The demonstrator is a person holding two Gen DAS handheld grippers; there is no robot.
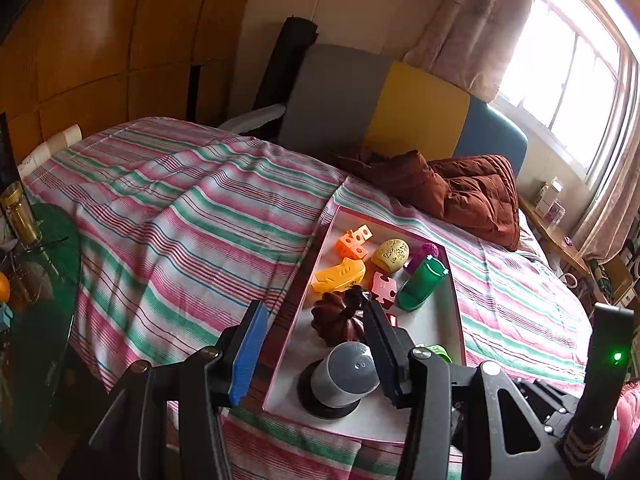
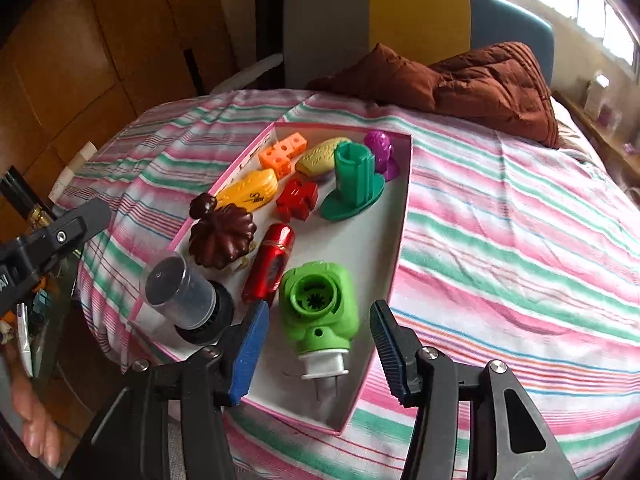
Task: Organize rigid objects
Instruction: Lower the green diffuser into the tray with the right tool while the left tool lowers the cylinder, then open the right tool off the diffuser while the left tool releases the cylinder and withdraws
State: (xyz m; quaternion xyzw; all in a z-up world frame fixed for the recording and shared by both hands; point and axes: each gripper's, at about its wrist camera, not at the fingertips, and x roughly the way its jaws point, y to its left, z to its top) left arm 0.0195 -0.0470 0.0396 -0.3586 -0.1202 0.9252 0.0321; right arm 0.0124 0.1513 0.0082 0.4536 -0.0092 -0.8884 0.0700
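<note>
A pink-edged white box lid (image 2: 396,216) lies on the striped bed and holds several plastic objects. In the right wrist view my right gripper (image 2: 316,340) is open, its jaws on either side of a light green plug-in device (image 2: 320,304) in the lid's near end. Beside it lie a red cylinder (image 2: 272,264), a brown pumpkin shape (image 2: 222,240) and a grey-capped black cylinder (image 2: 184,296). In the left wrist view my left gripper (image 1: 316,344) is open and empty above the grey-capped cylinder (image 1: 344,376) and the pumpkin (image 1: 340,320).
Further in the lid (image 1: 456,312) are orange cubes (image 1: 354,242), a yellow shoe shape (image 1: 340,276), a dark green holder (image 1: 420,286), a purple piece (image 2: 380,154) and a red puzzle piece (image 2: 298,198). A brown quilt (image 1: 460,196) lies at the bed's head. A green side table (image 1: 44,280) stands left.
</note>
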